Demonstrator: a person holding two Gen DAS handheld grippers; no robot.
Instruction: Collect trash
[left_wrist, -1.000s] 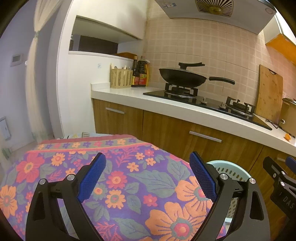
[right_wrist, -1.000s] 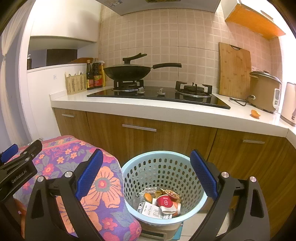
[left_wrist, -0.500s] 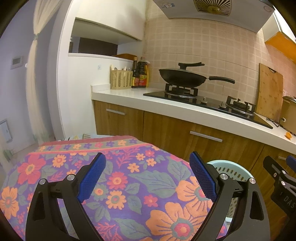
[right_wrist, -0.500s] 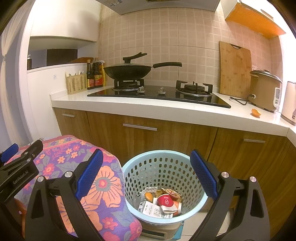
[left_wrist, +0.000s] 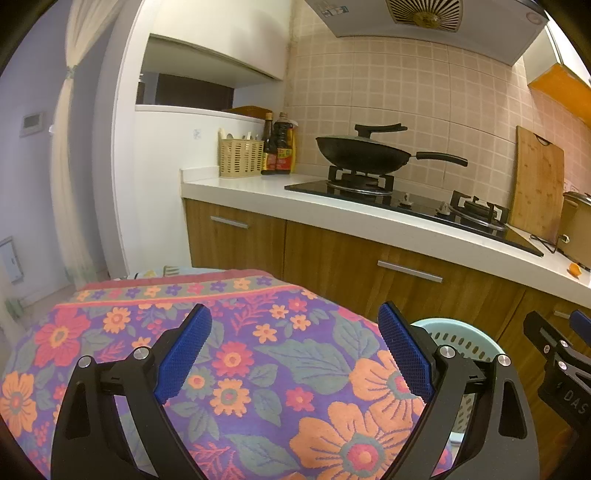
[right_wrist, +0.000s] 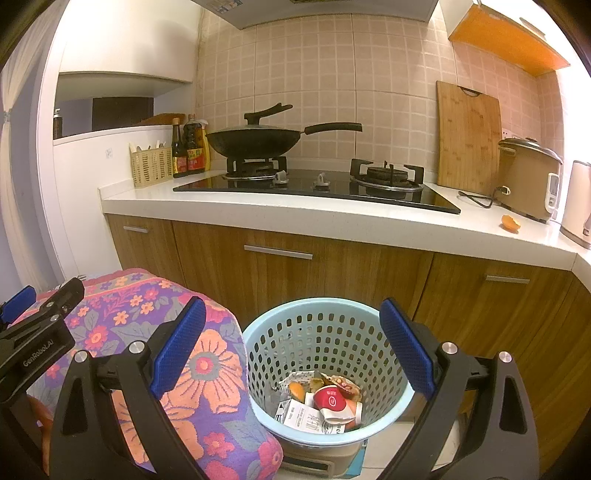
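Note:
A pale blue perforated waste basket (right_wrist: 384, 369) stands on the floor before the cabinets, holding paper wrappers, a red cup (right_wrist: 330, 400) and orange scraps. My right gripper (right_wrist: 293, 349) hovers above it, open and empty. A piece of orange peel (right_wrist: 511, 223) lies on the white counter near the rice cooker; in the left wrist view the peel (left_wrist: 574, 268) shows at the far right. My left gripper (left_wrist: 295, 350) is open and empty over a floral cloth (left_wrist: 258, 354). The basket's rim (left_wrist: 454, 330) peeks out behind its right finger.
A black wok (right_wrist: 255, 142) sits on the gas hob (right_wrist: 317, 186). A cutting board (right_wrist: 467, 136), rice cooker (right_wrist: 526, 177), sauce bottles (right_wrist: 188, 149) and utensil basket (right_wrist: 151, 166) line the counter. Wooden cabinet fronts (right_wrist: 295, 273) face me. The floral-covered surface (right_wrist: 207, 373) lies left of the basket.
Both views have drifted very slightly; the grippers stay open and nothing has been picked up or dropped.

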